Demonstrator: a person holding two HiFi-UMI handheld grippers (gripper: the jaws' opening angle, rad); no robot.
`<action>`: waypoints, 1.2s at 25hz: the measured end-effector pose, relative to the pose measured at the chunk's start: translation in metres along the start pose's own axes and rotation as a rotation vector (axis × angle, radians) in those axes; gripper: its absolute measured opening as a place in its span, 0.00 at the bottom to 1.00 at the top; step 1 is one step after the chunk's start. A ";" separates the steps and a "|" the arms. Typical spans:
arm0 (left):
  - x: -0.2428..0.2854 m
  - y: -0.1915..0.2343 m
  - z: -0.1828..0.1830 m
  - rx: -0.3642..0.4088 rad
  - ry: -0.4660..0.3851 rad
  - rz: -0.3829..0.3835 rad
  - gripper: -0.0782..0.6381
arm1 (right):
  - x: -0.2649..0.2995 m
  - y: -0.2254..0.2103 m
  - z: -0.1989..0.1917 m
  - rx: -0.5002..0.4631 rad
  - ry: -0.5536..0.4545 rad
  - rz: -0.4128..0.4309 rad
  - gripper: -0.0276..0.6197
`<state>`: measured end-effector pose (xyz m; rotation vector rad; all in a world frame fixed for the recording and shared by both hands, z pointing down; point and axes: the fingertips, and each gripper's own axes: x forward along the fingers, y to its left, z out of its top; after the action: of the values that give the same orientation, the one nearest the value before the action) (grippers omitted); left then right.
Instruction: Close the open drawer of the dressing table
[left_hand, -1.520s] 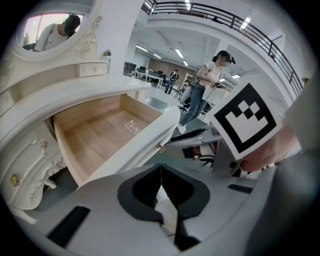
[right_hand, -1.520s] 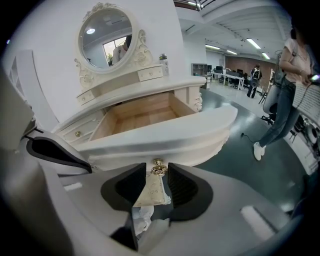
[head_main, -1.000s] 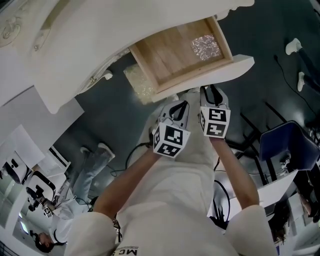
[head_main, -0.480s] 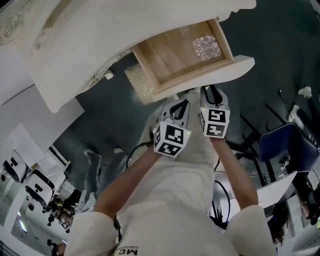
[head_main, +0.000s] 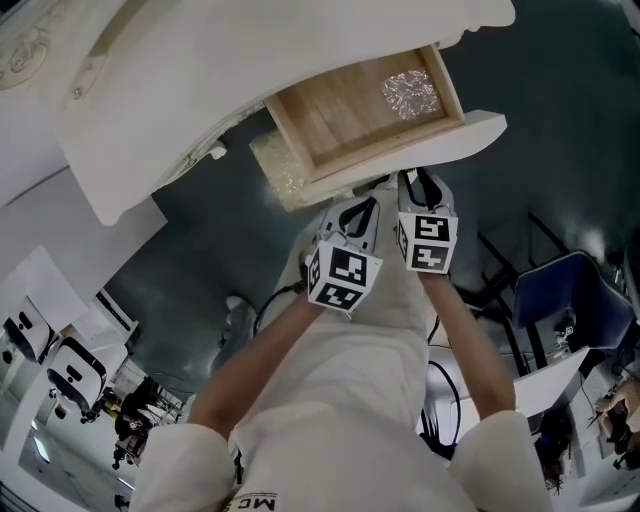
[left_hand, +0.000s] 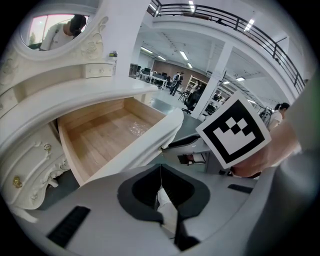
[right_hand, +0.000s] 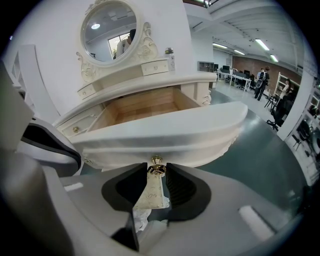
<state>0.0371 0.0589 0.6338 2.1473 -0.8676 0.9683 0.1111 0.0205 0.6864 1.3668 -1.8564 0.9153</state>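
scarcely anything has been moved over the last second: the drawer (head_main: 345, 115) is found pulled out about as far as before, and both grippers are seen only a shade higher in the head view

the drawer is drawn well out from under the worktop (head_main: 230, 70) of the dressing table (right_hand: 150, 80). its bare wood bottom is exposed, and a crumpled clear wrapper (head_main: 410, 93) is seen lying on the wood toward one end. the white curved front (right_hand: 165, 127) is turned toward the person

the right gripper (head_main: 420, 185) is held up against that front. its fingers (right_hand: 176, 186) are clenched on the small gold knob (right_hand: 156, 169), one at each side, and a pale tag (right_hand: 151, 192) is hung from the knob down between them

the left gripper (left_hand: 160, 172) is kept just beside the right one, below the front's left part and apart from it. its fingers (left_hand: 142, 187) are pressed together at the tips, and nothing is grasped. the right gripper's marker cube (left_hand: 234, 131) is seen close at the right of the left gripper view

a round mirror (right_hand: 109, 32) is mounted above the worktop, with small drawers (right_hand: 155, 66) set beneath it. a blue chair (head_main: 565, 290) is stood on the dark floor (head_main: 560, 60), well apart from the table
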 end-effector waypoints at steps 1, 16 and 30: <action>0.000 0.001 0.001 -0.002 0.000 0.001 0.12 | 0.001 0.000 0.001 -0.003 0.001 0.003 0.22; 0.005 0.026 0.014 -0.054 -0.020 0.045 0.12 | 0.022 0.005 0.029 -0.037 0.005 0.031 0.22; 0.008 0.044 0.023 -0.110 -0.028 0.079 0.12 | 0.043 0.011 0.063 -0.148 0.002 0.069 0.22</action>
<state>0.0165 0.0133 0.6396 2.0513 -1.0023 0.9098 0.0836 -0.0511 0.6858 1.2190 -1.9390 0.7958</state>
